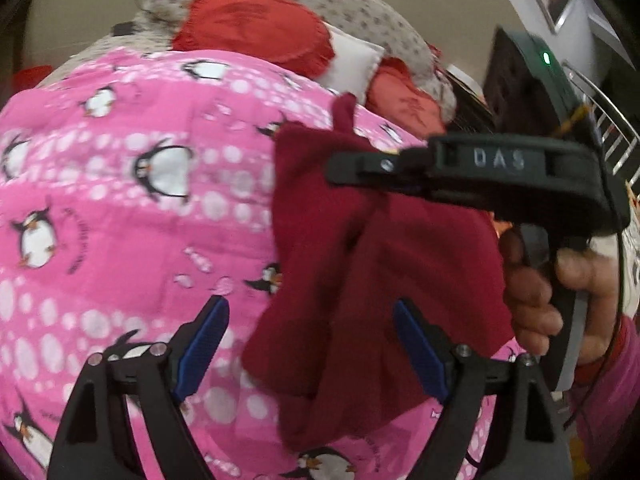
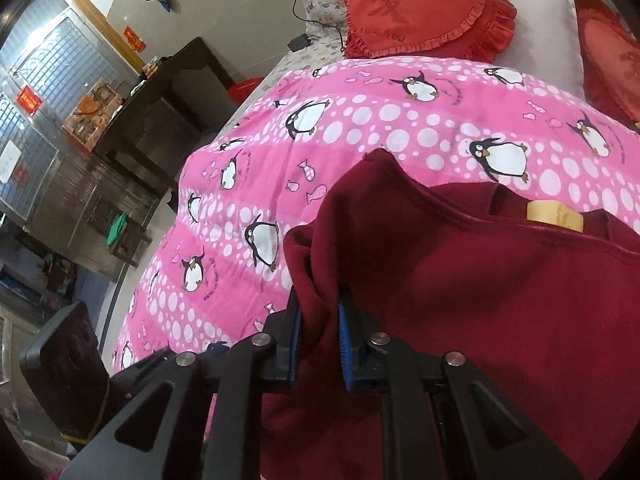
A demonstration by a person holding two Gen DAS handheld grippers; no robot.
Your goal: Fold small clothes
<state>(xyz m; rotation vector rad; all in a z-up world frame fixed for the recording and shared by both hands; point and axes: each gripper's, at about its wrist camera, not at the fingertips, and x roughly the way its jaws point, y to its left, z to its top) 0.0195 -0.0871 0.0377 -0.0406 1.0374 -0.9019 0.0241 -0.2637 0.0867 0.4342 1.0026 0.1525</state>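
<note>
**Supervisor:** Report the scene, largest item first.

**Operator:** I see a bed covered by a pink penguin-print quilt (image 2: 360,128). At its head lie a red heart-shaped cushion (image 2: 424,8), a white pillow (image 2: 548,28) partly behind it, and a second red cushion (image 2: 612,64) at the right edge of the right wrist view. A dark wooden cabinet (image 2: 160,120) stands beside the bed.

**Supervisor:** Location of the garment?

**Operator:** The maroon garment (image 2: 460,280) hangs lifted above the quilt in the left wrist view; whether its lower edge touches the quilt I cannot tell. A pale yellow label (image 2: 554,216) shows just inside its neckline.

**Supervisor:** State of the right tongs?

**Operator:** The right tongs (image 2: 320,340) are clamped on a bunched fold of the maroon garment — fabric fills the space between the blue pads (image 2: 345,344). In the left wrist view I see the same tool from the side, with the person's hand (image 1: 560,288) wrapped around its handle.

**Supervisor:** And the left tongs?

**Operator:** The left tongs (image 1: 310,348) stand wide apart. The cloth hangs beyond their pads — no contact visible.
</note>
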